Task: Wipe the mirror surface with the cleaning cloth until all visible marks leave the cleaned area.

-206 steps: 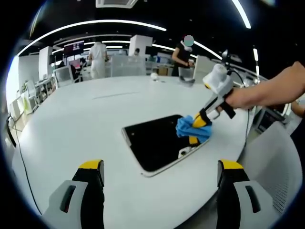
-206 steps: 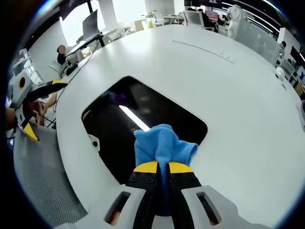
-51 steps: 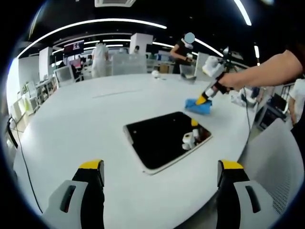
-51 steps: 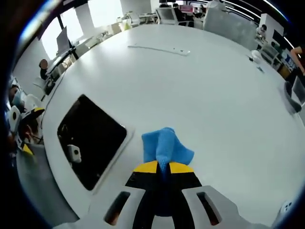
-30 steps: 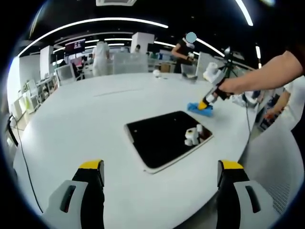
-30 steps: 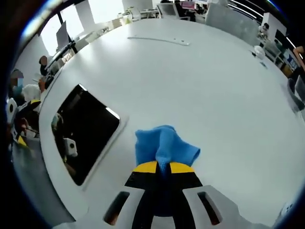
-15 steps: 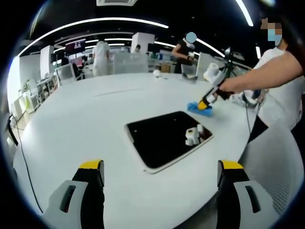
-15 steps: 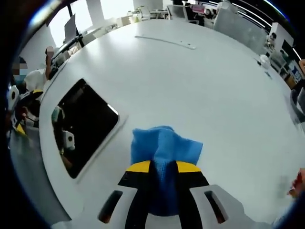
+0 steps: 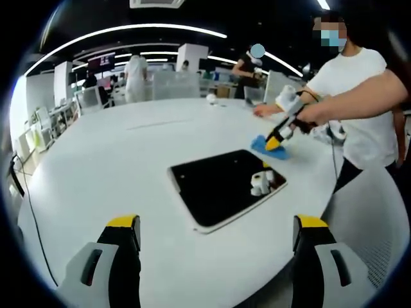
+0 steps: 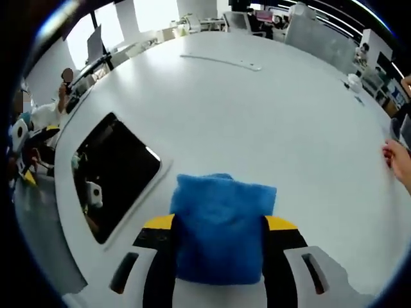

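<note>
Where they pinched it a moment ago, right tongs now spread around the cloth beside the mirror; left tongs wide apart.

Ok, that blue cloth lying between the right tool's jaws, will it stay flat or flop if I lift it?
Probably flop: the blue cloth looks soft and fuzzy, lying flat on the white table between the right tool's spread jaws. It seems light, so a push would likely bunch it rather than slide it toward the mirror.
</note>
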### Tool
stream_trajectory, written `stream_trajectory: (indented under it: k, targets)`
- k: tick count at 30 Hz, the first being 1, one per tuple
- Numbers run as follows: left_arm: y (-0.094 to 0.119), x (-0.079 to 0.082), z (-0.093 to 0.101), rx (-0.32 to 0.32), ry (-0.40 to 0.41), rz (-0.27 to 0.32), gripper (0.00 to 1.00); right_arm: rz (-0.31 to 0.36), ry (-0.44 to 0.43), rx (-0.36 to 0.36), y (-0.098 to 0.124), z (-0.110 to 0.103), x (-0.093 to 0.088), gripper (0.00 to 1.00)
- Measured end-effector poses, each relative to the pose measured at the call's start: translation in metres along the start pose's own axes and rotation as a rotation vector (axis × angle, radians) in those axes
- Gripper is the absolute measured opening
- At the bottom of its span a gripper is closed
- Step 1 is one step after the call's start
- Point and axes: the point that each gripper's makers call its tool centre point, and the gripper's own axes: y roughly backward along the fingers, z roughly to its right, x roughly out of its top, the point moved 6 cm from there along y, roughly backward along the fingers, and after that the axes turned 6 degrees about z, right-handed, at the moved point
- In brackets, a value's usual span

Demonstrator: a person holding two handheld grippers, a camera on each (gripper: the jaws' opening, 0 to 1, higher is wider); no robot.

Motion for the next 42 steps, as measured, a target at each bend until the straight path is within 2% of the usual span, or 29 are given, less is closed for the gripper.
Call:
stream_trajectory:
  k: [3,6,10,14,19,25,33,42]
  targets:
    - [0.0,0.001,0.001,-0.002,0.0,0.002,0.99,0.028,0.014,0.002,0.006,-0.001,0.003,0.5]
    - [0.0,0.0,0.001,-0.005,0.003,0.001,0.99,0.086,0.016,0.002,0.015,0.0,0.008,0.55]
    - [0.0,0.002,0.002,-0.008,-0.001,0.018,0.99,0.159,-0.007,-0.007,0.028,0.0,0.012,0.68]
    - [0.002,0.003,-0.001,0.002,0.018,0.033,0.99,0.212,-0.007,-0.017,0.039,0.0,0.006,0.75]
    - [0.002,0.005,-0.001,0.005,0.02,0.044,0.99,0.331,-0.021,-0.017,0.053,-0.011,0.0,0.83]
    - [0.002,0.004,0.002,-0.007,0.017,0.034,0.99,0.397,0.005,-0.029,0.071,-0.026,-0.02,0.91]
    - [0.003,0.004,0.003,-0.011,0.009,0.031,0.99,0.475,-0.002,-0.064,0.091,-0.043,-0.053,0.95]
    - [0.004,0.004,0.002,-0.014,0.038,0.039,0.99,0.476,-0.044,-0.087,0.11,-0.06,-0.094,0.98]
